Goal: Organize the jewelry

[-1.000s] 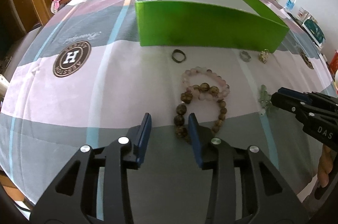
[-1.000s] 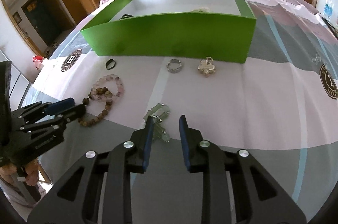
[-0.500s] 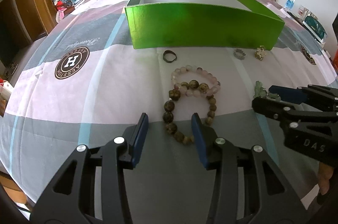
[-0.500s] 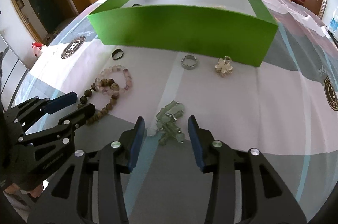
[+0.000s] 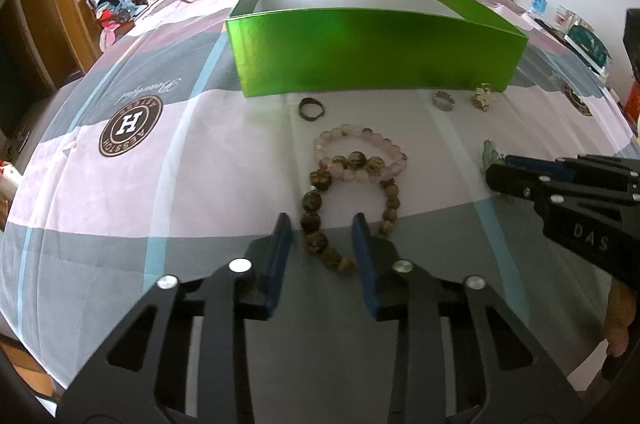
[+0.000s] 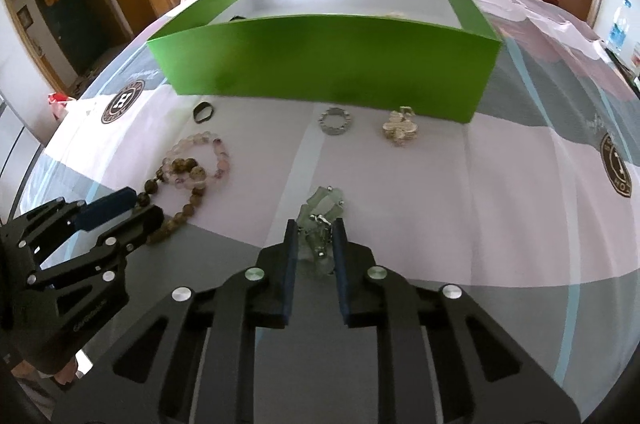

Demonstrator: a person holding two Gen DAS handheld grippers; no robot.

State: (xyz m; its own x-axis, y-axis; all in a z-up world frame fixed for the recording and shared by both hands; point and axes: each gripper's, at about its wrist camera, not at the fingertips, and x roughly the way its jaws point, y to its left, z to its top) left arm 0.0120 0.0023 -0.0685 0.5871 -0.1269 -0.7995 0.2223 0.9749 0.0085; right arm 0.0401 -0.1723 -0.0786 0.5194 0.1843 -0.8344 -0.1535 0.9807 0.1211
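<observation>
Green bracelet (image 6: 320, 224) between right gripper (image 6: 314, 224) fingers (image 6: 289, 244), perhaps touching.

Green box (image 5: 372, 60) blocks the middle of the table (image 5: 132, 208); its near wall stands upright, top is open. In the strip just in front of that wall: dark ring (image 5: 311, 109), silver ring (image 5: 444, 100), gold clover piece (image 5: 483, 97), spaced apart with bare cloth between. Nearer the near edge, brown bead bracelet (image 5: 348, 208) overlaps pink bead bracelet (image 5: 360, 154), and its near end lies between the left claw (image 5: 322, 256) fingers. Pale green piece (image 6: 320, 224) sits inside the right claw (image 6: 314, 252). Bare cloth lane between the two claws. Wide bare cloth toward the left edge and the right edge.
</observation>
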